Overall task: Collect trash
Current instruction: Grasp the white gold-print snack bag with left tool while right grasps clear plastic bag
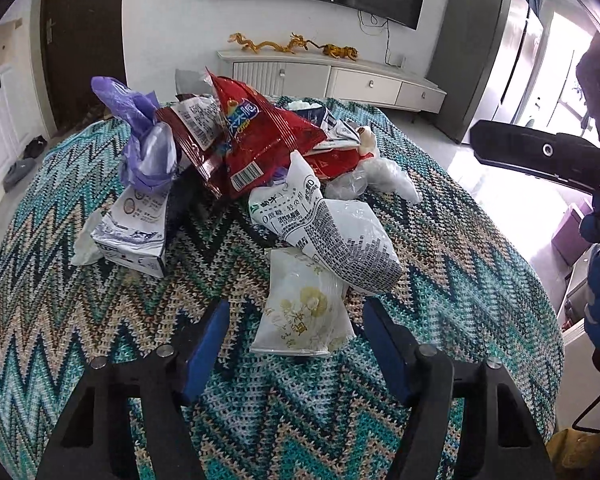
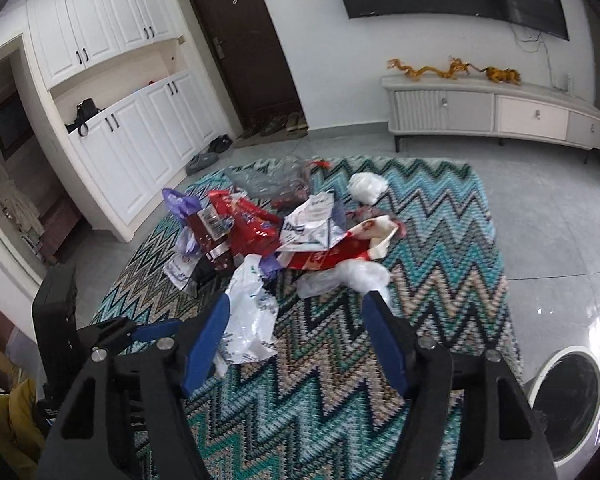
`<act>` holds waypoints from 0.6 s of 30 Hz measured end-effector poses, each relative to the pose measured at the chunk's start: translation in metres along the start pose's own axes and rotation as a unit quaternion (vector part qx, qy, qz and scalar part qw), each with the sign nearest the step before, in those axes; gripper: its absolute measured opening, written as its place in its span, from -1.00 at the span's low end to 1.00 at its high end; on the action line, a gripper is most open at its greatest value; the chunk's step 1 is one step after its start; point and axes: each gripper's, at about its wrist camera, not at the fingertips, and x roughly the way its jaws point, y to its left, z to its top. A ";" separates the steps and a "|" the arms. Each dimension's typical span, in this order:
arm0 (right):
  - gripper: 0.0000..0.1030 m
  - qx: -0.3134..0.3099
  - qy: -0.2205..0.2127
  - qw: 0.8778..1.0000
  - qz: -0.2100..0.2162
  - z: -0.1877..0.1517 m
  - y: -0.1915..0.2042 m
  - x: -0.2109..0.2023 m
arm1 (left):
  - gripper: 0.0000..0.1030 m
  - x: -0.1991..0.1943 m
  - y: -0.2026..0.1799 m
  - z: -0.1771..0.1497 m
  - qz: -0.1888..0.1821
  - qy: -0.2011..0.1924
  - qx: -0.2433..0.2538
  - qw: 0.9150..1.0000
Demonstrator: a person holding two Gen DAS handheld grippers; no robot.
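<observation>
My left gripper [image 1: 296, 312], jaws wide, has the white snack packet [image 1: 304, 308] lengthwise between them; right gripper [image 2: 296, 312] gapes, farther off.

**Count of the litter on the rug**

One zigzag rug [image 1: 100, 320] carries the heap. Red snack bags: two, a bright one [image 1: 260, 136] and a darker one [image 1: 188, 136]. White printed pouches: two [image 1: 340, 232] [image 1: 304, 308]. One purple plastic bag [image 1: 140, 128]. One small carton [image 1: 132, 232]. One clear crumpled bag [image 1: 384, 180]. Two grippers, left [image 1: 296, 320] and right [image 2: 296, 312], both spread wide.
</observation>
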 end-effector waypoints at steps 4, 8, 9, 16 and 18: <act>0.27 -0.009 0.038 0.999 0.035 0.001 0.011 0.037 | -0.18 0.014 0.005 -0.002 -0.016 0.014 -0.006 1.000; 0.22 -0.002 0.077 0.995 0.063 0.001 0.014 0.073 | -0.25 0.018 0.015 -0.002 -0.024 0.015 -0.010 1.000; 0.21 0.000 0.086 0.994 0.066 0.003 0.014 0.079 | -0.27 0.018 0.015 -0.002 -0.026 0.014 -0.010 1.000; -0.45 0.006 0.120 0.988 0.097 -0.006 0.016 0.105 | -0.39 0.007 0.012 -0.015 -0.017 0.010 -0.007 1.000; -0.54 0.005 0.113 0.989 0.099 -0.007 0.015 0.097 | -0.40 0.001 0.013 -0.017 -0.014 0.006 -0.011 1.000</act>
